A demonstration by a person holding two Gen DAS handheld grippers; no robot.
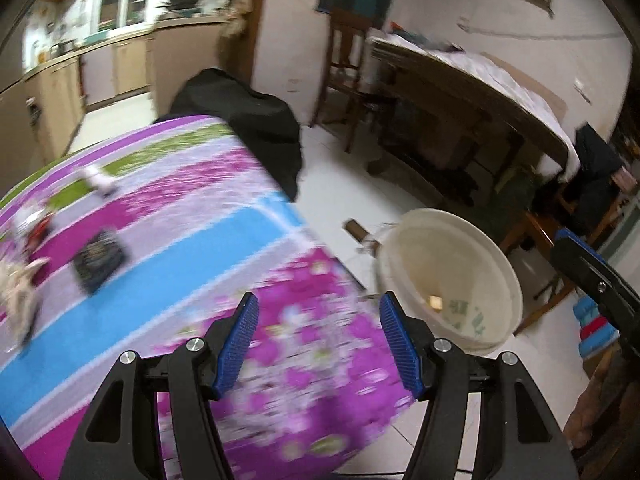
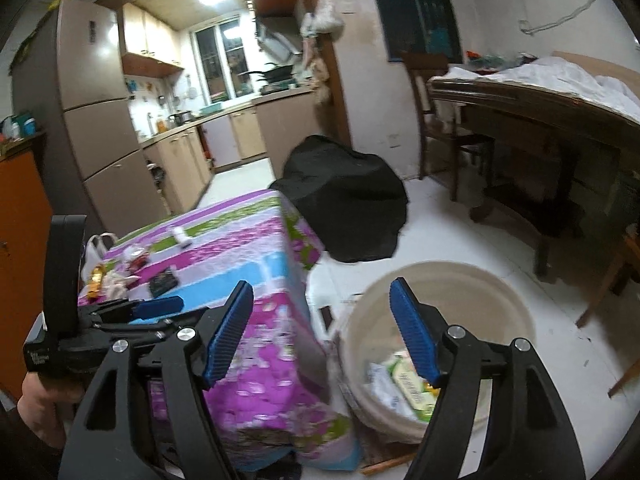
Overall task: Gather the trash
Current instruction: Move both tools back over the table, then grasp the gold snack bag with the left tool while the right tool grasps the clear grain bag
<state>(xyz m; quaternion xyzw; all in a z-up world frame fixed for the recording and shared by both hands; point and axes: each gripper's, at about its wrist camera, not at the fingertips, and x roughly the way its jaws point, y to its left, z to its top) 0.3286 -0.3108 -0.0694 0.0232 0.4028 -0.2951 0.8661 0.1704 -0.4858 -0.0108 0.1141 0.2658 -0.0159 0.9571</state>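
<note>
My left gripper [image 1: 318,316] hangs open and empty over the near corner of the table with the purple, blue and green striped cloth [image 1: 192,240]. Blurred trash lies on the far side of the cloth: a dark packet [image 1: 100,260], a white roll [image 1: 98,178], a red-and-white wrapper [image 1: 34,226] and a crumpled beige piece [image 1: 18,288]. My right gripper [image 2: 320,304] is open with nothing between its fingers, above the gap between the table corner and a white bucket [image 2: 440,268] on the floor. Wrappers [image 2: 408,384] lie in the bucket. A hand [image 2: 40,396] holds the left gripper [image 2: 176,304].
A black covered bulk [image 2: 344,208] stands on the floor behind the table. A dark wooden table with a white sheet [image 2: 540,104] and a chair [image 2: 440,120] stand at the right. Kitchen cabinets [image 2: 180,160] and a fridge [image 2: 92,100] are at the back left. White tiled floor [image 2: 460,240] surrounds the bucket.
</note>
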